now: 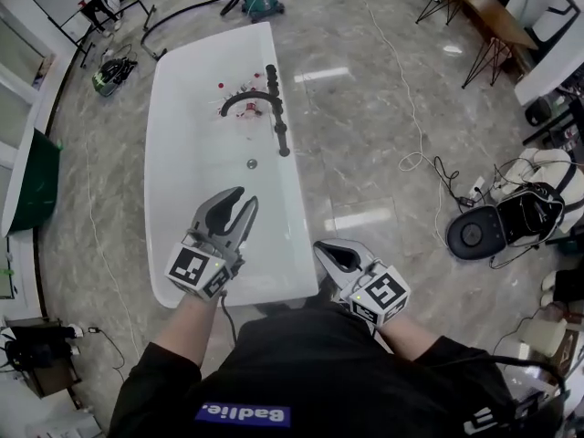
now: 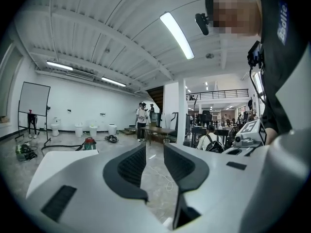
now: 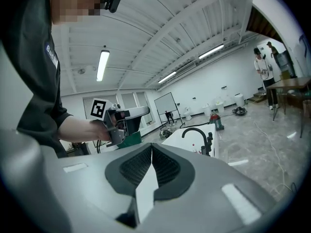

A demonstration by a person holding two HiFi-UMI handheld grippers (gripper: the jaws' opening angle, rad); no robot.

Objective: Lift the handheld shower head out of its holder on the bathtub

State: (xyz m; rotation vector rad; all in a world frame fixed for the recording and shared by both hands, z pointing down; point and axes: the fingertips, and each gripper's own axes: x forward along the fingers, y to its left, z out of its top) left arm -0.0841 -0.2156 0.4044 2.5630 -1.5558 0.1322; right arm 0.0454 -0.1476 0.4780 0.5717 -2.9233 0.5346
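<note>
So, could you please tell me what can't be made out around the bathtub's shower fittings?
- Black handheld shower head on the white bathtub's rim: head view, too small to tell how it sits.
- Left gripper view: no fittings show, probably behind the open left tongs' grey body.
- Red bits inside the tub: head view, too small to identify.

Black shower head [image 1: 280, 126] on white bathtub [image 1: 196, 162]
Slim, lying along the right rim, toward the far end.
</note>
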